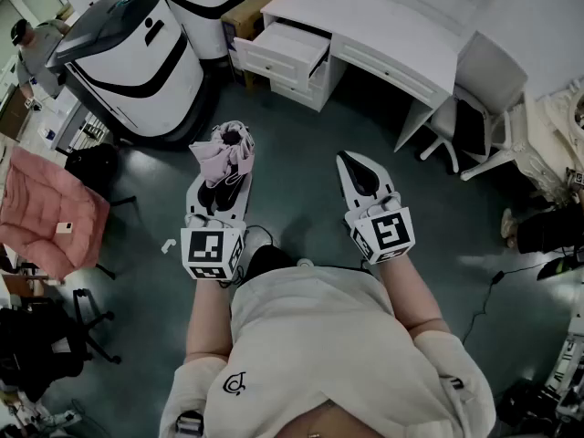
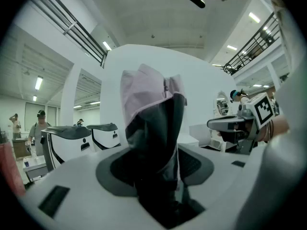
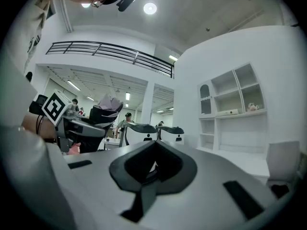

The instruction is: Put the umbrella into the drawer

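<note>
Now, pink seat: a pink quilted padded seat [image 1: 44, 210] on dark legs sits at the left edge of the head view.
White machines: two rounded white-and-black machine bodies [image 1: 137, 57] stand at the upper left, on the dark grey-green floor [image 1: 301, 144].
Left gripper: the white left gripper [image 1: 226, 173] with a square-marker cube [image 1: 212, 252] is left of centre, pointing up the frame. Its jaws are closed on the umbrella, whose dark body fills the gap between the pads in the left gripper view.
Umbrella: the folded pale-pink and black fabric umbrella [image 1: 213, 160] is in the left jaws. Its pink folds bunch out past the jaw tips and the black part lies lower between the pads. It is above the floor and well apart from the drawer.
Drawer: a white wooden drawer [image 1: 292, 51] stands pulled out at the top centre, at the left end of the table.
Right gripper: the white right gripper [image 1: 363, 176] with its own marker cube [image 1: 385, 231] is right of centre, beside the left one and apart from it. Its dark jaws are together with nothing between them.
Table: a long white table [image 1: 392, 30] runs across the upper right.
Chair: a white chair [image 1: 474, 108] with a dark seat stands at the table's right end.
</note>
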Demonstrator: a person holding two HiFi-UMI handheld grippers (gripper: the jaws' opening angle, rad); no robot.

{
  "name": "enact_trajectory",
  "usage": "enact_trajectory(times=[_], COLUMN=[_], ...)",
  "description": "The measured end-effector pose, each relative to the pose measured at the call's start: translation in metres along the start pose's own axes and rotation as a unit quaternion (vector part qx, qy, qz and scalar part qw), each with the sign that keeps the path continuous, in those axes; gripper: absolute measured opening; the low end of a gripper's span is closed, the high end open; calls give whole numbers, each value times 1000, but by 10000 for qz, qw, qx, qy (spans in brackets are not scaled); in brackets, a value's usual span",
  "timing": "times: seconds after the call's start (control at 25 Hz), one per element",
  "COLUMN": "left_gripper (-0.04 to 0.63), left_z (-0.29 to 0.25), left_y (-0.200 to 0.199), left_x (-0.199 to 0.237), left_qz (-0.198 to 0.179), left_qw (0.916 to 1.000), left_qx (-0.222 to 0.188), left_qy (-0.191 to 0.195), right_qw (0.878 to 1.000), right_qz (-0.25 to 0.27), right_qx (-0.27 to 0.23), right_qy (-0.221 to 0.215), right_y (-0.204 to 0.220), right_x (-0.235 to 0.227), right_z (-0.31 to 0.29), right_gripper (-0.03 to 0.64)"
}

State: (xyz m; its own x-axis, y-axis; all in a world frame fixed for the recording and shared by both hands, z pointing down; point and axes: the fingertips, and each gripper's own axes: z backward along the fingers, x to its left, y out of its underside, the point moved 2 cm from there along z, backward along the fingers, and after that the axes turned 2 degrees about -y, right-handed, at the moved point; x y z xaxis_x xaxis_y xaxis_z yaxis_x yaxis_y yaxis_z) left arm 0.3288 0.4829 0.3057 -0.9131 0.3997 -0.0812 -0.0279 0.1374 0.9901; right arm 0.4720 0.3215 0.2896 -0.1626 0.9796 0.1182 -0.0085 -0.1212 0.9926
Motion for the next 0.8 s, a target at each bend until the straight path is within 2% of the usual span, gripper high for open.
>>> enact_trajectory(times=[0.56,0.8], left_gripper=[232,233], left_z=[-8,-19], left_y=[-1,2], left_x=[-12,-19], left_qz=[93,-85], left_qw=[10000,9999], left_qx=[9,66], left_qy=[23,-8], right_qw=[9998,9989], right_qz=[-160,-435], right_qx=[-115,-49], right_qy=[-41,-174], right_y=[5,23], right_x=[-11,-17], right_z=[6,-6], right_gripper=[6,6])
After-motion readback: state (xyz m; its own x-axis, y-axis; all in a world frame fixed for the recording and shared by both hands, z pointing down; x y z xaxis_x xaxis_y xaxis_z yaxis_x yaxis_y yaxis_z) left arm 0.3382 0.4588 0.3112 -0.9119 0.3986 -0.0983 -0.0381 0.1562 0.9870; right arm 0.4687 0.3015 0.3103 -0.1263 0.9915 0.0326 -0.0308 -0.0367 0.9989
